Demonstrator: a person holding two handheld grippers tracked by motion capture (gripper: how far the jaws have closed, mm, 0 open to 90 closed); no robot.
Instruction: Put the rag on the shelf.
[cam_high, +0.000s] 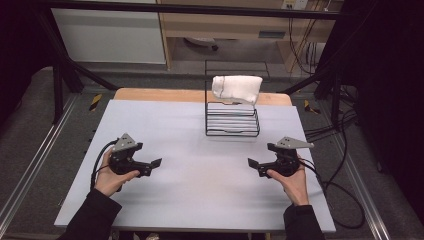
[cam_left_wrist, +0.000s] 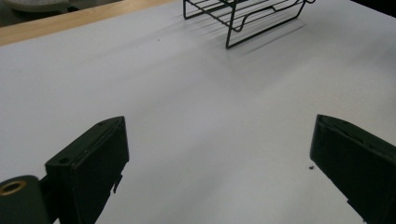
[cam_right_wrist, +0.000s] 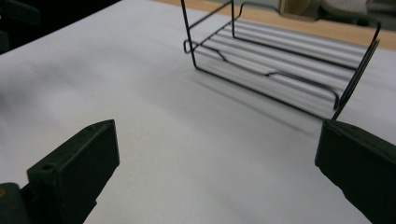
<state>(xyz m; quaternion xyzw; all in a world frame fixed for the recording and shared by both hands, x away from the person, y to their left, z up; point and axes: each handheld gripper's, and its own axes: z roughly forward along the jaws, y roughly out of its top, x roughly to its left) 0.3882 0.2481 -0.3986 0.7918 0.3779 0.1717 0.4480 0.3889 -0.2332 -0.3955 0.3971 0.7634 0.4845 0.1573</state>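
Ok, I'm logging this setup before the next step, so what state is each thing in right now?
Left gripper: open, nothing between its jaws, low over the table.
Right gripper: open, nothing between its jaws.
White cloth: folded, draped over the top of the rack.
Wire rack: upright at the far side of the table, lower shelf bare.

Black wire rack (cam_high: 232, 120) standing upright at the table's far edge, folded white cloth (cam_high: 237, 88) draped over its top.
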